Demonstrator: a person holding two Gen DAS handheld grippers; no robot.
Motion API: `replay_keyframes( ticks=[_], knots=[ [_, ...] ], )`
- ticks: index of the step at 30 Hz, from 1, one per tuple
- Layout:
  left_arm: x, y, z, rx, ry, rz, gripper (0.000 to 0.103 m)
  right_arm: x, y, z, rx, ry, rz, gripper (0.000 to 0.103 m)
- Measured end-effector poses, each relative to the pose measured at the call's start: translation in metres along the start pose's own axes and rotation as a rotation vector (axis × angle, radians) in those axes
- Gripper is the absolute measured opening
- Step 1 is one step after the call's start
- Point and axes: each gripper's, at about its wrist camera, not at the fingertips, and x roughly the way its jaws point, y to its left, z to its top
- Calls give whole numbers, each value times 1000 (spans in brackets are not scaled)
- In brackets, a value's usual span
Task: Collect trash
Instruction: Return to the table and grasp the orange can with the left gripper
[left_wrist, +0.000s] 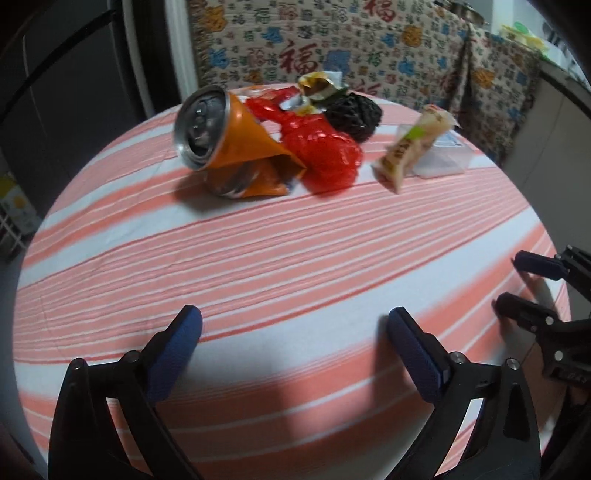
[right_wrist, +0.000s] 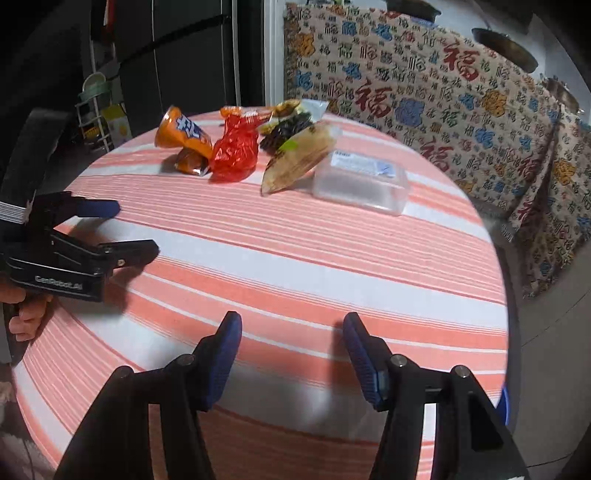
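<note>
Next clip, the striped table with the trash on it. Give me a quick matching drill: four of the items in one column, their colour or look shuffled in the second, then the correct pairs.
Items
1. crushed can
2. crumpled plastic bag
3. mesh ball
4. plastic box

Looks
A. clear, see-through
B. orange with a silver top
C. black
D. shiny red

Pairs: 1-B, 2-D, 3-C, 4-A

All four lie at the far side of the table, and neither set of tongs holds anything.
</note>
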Motion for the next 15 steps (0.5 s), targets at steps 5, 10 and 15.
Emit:
replay_keyframes(
  ticks=[5, 10, 15],
  knots=[
    [4, 6, 4, -10, -3, 7, 103, 9, 3, 11, 41, 2, -2, 63],
    [1, 7, 0, -16, -4, 7, 103, 21, 3, 21, 56, 2, -19, 69],
    [0, 9, 0, -21, -6, 5, 102, 23, 2, 24, 60, 5, -17, 70]
  ],
)
